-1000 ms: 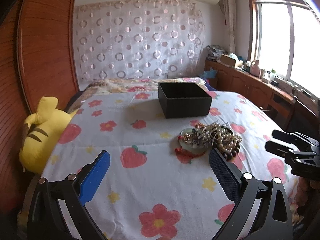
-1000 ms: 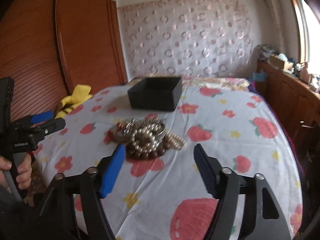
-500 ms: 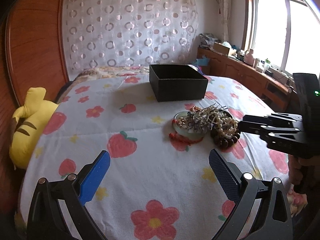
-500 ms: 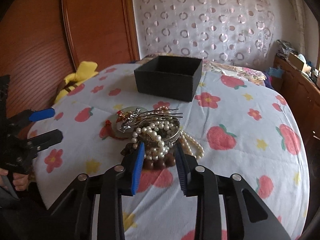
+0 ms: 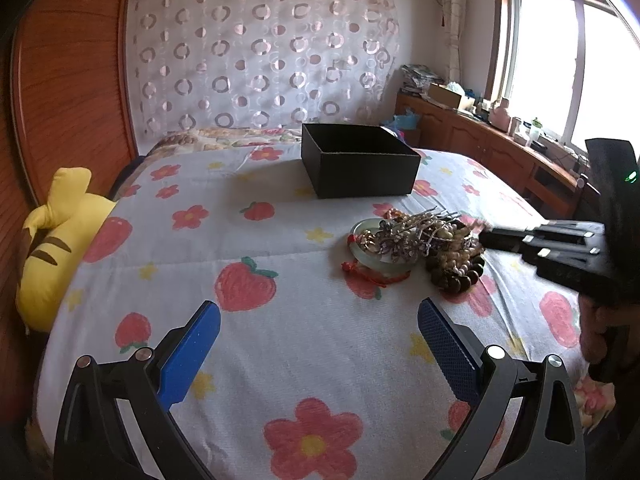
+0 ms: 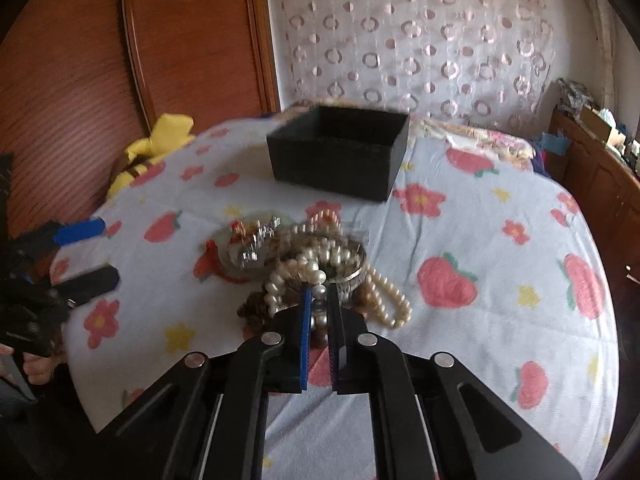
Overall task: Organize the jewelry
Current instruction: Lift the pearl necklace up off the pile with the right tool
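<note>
A tangled jewelry pile point(image 5: 416, 244) point(image 6: 280, 248) lies on the flowered bedspread point(image 5: 280, 280): a pearl necklace point(image 6: 308, 268), brown wooden beads point(image 5: 456, 276), a pale green bangle point(image 5: 384, 265), a silver hairpin point(image 5: 404, 236) and a red cord point(image 5: 372, 276). Behind it stands an open black box point(image 5: 360, 168) point(image 6: 336, 160). My right gripper point(image 6: 320, 296) point(image 5: 486, 236) is at the pile's near edge, its jaws closing, the pads pressing on pearls of the necklace. My left gripper point(image 5: 319, 312) point(image 6: 86, 254) hovers open over bare bedspread, short of the pile.
A yellow plush toy point(image 5: 60, 232) point(image 6: 160, 140) lies at the bed's left edge against the wooden headboard point(image 5: 72, 80). Wooden cabinets point(image 5: 480, 144) with clutter run under the window on the right. The bedspread curves off on both sides.
The right gripper moved forward into the pile and its jaws went from wide apart to nearly together around the pearls. The left gripper stayed open and barely moved.
</note>
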`<state>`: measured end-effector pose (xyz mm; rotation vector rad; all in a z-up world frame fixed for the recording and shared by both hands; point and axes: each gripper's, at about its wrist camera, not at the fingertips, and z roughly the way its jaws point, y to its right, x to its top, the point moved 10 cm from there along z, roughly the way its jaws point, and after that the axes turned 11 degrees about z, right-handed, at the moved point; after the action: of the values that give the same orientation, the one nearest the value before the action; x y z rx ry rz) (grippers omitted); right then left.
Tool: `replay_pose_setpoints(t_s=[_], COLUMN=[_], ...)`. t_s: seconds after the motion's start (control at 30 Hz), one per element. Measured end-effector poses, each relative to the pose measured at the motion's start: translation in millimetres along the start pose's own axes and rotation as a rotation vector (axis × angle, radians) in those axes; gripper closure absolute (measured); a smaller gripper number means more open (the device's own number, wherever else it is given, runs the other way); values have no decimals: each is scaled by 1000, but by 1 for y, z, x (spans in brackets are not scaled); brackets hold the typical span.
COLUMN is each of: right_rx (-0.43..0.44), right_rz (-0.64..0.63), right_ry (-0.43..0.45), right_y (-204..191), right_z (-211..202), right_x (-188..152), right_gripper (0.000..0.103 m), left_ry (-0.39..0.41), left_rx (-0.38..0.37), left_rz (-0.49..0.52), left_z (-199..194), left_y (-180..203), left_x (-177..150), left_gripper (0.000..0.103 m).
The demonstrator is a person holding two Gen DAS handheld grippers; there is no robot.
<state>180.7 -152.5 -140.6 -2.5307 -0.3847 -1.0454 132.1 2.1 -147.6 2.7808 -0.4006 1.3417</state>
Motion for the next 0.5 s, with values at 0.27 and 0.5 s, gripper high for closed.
replay_pose_setpoints(t_s=[0.27, 0.5], right_rx=[15, 24], right_rz=[-44, -71], right_ry=[112, 207], right_y=[-7, -13], right_z=[-39, -74], right_x=[44, 77], right_gripper=[95, 95], left_ry=[-12, -14], left_rx=[0, 1], left_rz=[-1, -7], left_z=[2, 4], left_y=[1, -1], left_x=[-3, -3], left_gripper=[8, 7])
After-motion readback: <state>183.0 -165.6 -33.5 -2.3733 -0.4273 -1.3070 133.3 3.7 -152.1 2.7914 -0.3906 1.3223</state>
